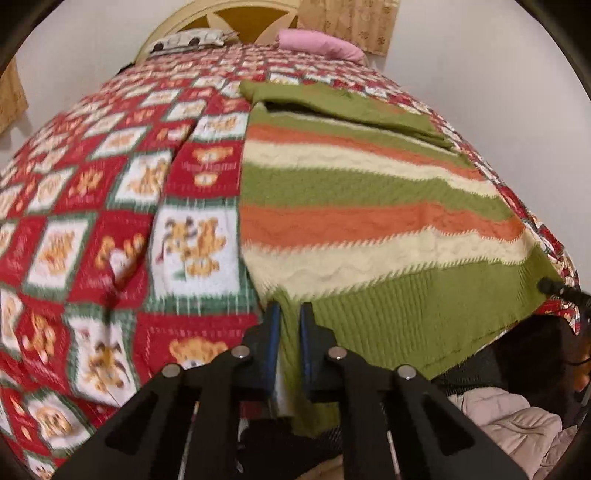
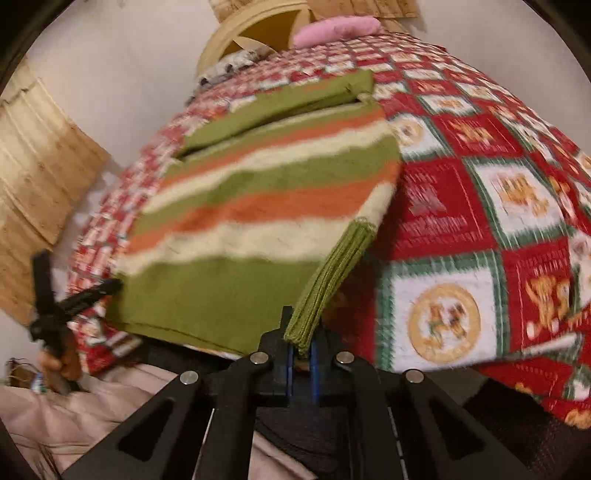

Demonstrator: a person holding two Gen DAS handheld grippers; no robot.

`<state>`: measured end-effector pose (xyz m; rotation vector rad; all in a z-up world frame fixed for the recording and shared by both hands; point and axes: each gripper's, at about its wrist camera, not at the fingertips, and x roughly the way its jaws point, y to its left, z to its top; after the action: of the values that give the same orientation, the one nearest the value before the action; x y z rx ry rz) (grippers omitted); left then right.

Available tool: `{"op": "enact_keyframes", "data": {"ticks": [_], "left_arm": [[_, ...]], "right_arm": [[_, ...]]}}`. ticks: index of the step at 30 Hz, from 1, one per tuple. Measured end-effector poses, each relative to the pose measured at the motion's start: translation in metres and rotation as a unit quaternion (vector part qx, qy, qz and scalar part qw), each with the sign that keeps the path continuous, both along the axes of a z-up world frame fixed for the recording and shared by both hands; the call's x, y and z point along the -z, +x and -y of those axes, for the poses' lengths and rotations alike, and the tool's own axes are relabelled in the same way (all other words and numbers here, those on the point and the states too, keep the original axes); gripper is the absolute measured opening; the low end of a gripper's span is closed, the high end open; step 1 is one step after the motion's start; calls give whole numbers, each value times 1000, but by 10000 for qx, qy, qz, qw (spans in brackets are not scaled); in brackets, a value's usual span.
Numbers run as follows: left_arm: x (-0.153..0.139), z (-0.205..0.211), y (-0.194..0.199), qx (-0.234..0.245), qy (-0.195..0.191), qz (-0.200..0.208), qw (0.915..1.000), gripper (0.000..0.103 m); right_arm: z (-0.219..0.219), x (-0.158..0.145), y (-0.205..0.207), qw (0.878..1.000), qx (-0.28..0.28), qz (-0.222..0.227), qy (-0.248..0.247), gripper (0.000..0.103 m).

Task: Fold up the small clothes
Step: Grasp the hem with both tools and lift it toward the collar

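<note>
A red, white and green patchwork bedspread (image 1: 110, 221) printed with teddy bears covers the bed. At twelve o'clock stands a cream headboard (image 1: 236, 11), with a patterned pillow (image 1: 188, 38) below it and a pink pillow (image 1: 317, 42) towards one o'clock. A beige curtain (image 2: 37, 166) hangs at nine o'clock.

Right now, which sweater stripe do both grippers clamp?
The ribbed green hem band, nearest the camera; left gripper and right gripper pinch its corners.

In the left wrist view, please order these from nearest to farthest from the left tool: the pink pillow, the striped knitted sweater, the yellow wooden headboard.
1. Striped knitted sweater, hem at the left tool.
2. Pink pillow, far end, right.
3. Yellow wooden headboard, behind the pillows.
</note>
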<state>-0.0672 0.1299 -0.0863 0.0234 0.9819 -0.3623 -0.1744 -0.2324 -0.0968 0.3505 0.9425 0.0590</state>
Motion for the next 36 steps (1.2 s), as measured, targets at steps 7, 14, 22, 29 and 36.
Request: {"op": "enact_keyframes", "data": {"ticks": [7,14,22,29,36], "left_arm": [[-23,-7,32,-111,-225,200,9995,12],[-36,-29,59,-295,-146,415,9986,32],[-26,-23,65,191,-88,434,9988,68],[-21,27,95,783,-175,522,9954,71],[6,59,111,1054,-407,41,9936,71]], "right_arm": [[10,-42,45,9970,-122,490,593,6],[57,-45,126,9915,612,674,925,6],[88,14,182,9878,1187,131,1003,6],[80,10,181,9910,1139,226,667,6],[80,11,181,9910,1168,215,611,6]]}}
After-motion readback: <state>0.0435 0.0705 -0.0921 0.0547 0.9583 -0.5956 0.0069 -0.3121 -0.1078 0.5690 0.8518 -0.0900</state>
